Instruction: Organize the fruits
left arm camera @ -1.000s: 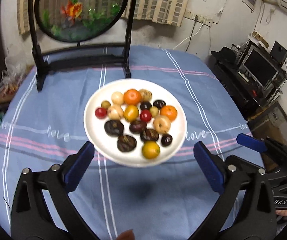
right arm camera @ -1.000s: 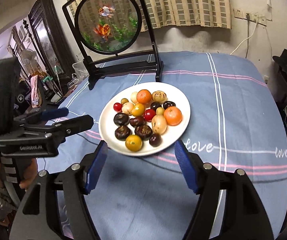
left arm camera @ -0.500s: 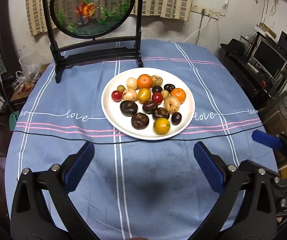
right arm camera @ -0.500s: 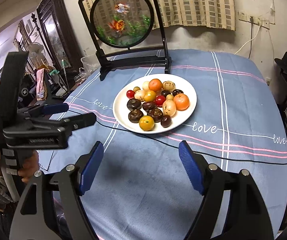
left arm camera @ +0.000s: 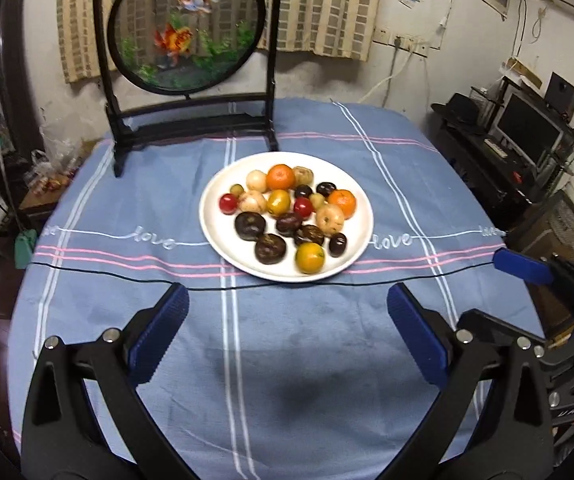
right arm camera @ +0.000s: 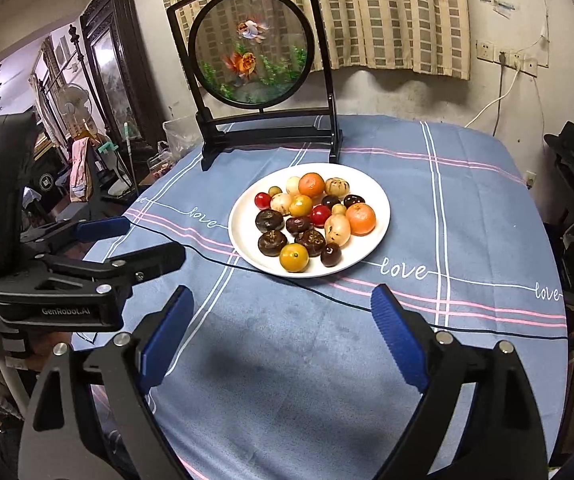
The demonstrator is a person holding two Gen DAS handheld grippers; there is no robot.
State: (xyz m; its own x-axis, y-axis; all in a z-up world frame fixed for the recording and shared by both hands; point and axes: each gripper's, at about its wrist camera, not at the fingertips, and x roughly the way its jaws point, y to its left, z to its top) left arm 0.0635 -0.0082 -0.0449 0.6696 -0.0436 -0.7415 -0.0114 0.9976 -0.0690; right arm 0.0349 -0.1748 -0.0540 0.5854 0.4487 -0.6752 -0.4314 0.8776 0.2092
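A white plate (left arm camera: 211, 228) (right arm camera: 381, 212) sits mid-table with several small fruits on it: orange mandarins (left arm camera: 281, 175) (right arm camera: 361, 219), red cherry tomatoes (left arm camera: 228, 202), yellow ones (left arm camera: 309, 258) (right arm camera: 294, 257), dark brown ones (left arm camera: 250, 226) and pale ones (left arm camera: 329, 219). My left gripper (left arm camera: 287, 326) is open and empty, well short of the plate above the cloth. My right gripper (right arm camera: 283, 334) is open and empty too, also short of the plate. The left gripper shows from the side in the right wrist view (right arm camera: 127, 240).
A blue striped tablecloth (left arm camera: 287, 360) covers the round table. A black-framed round goldfish screen (left arm camera: 187, 28) (right arm camera: 249, 46) stands at the far edge behind the plate. A thin black cable (left arm camera: 87, 274) (right arm camera: 367, 308) lies across the cloth in front of the plate. Furniture surrounds the table.
Both grippers have pulled back and away from the plate, so it looks smaller and farther. Both stayed open. The black cable has come into view.
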